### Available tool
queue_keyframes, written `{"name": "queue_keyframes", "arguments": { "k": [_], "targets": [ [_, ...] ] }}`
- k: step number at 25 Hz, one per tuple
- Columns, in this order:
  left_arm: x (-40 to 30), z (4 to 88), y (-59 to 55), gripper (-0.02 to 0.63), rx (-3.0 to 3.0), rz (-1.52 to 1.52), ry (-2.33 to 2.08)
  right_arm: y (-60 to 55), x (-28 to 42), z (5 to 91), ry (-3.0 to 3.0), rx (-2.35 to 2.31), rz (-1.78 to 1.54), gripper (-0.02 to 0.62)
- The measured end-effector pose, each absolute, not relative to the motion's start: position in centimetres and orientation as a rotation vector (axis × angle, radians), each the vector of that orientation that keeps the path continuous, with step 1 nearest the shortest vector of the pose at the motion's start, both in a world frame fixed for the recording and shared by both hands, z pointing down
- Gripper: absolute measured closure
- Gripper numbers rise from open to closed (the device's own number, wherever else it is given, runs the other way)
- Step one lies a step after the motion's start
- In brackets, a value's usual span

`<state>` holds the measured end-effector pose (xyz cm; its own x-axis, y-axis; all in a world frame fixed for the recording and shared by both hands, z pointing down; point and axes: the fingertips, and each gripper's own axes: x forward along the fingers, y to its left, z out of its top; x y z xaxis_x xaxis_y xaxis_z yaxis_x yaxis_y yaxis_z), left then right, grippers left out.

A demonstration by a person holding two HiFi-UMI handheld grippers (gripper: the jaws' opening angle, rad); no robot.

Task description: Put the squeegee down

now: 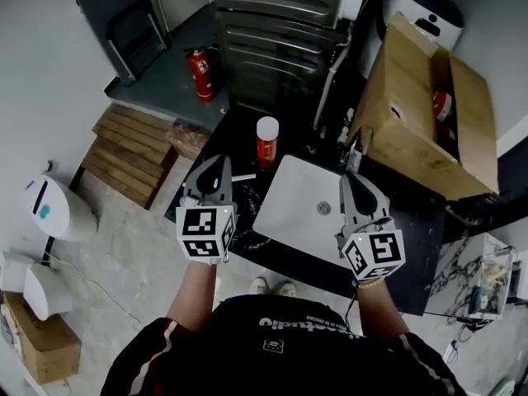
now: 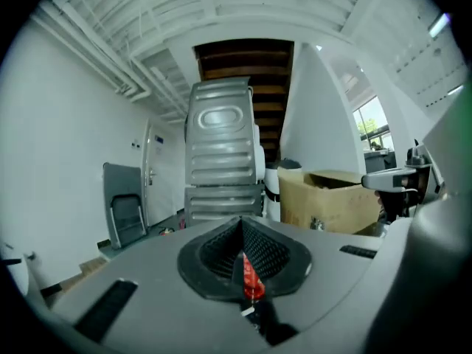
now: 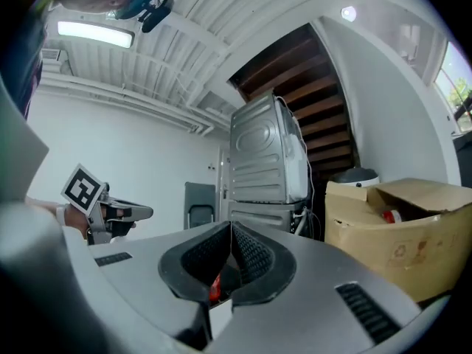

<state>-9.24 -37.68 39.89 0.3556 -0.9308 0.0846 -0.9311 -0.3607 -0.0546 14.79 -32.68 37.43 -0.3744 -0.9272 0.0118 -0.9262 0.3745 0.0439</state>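
My left gripper (image 1: 217, 165) and right gripper (image 1: 351, 180) are both raised over a black table (image 1: 412, 221), pointing level toward the far side. The left gripper (image 2: 241, 226) has its ribbed pads pressed together with nothing between them. On the right gripper (image 3: 231, 231) the pads also meet and hold nothing. Neither gripper holds a squeegee. A short pale strip (image 1: 244, 176) lies on the table just beyond the left gripper; I cannot tell what it is. A red can with a white lid (image 1: 267, 141) stands behind it, showing as red through the left jaws (image 2: 251, 279).
A white square slab (image 1: 301, 205) lies on the table between the grippers. An open cardboard box (image 1: 429, 106) stands at the right, a ribbed metal appliance (image 1: 280, 31) at the back. A fire extinguisher (image 1: 200, 73), wooden pallet (image 1: 128, 151) and white bin (image 1: 58, 209) stand on the floor left.
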Motion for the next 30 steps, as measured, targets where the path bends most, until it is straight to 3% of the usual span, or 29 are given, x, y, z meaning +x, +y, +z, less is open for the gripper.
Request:
{"name": "queue_keyframes", "arguments": {
  "k": [8,30],
  "targets": [
    [-5.8,33.4,-34.3,0.594,2.715,-0.036,-1.746,-30.0,15.8,34.7,-2.601,1.771,-0.051,0.555],
    [-5.0,33.0,-32.2,0.594,2.695,-0.101,-1.69,-28.5,16.2,34.3,-2.561,1.809,-0.099,0.557]
  ]
}}
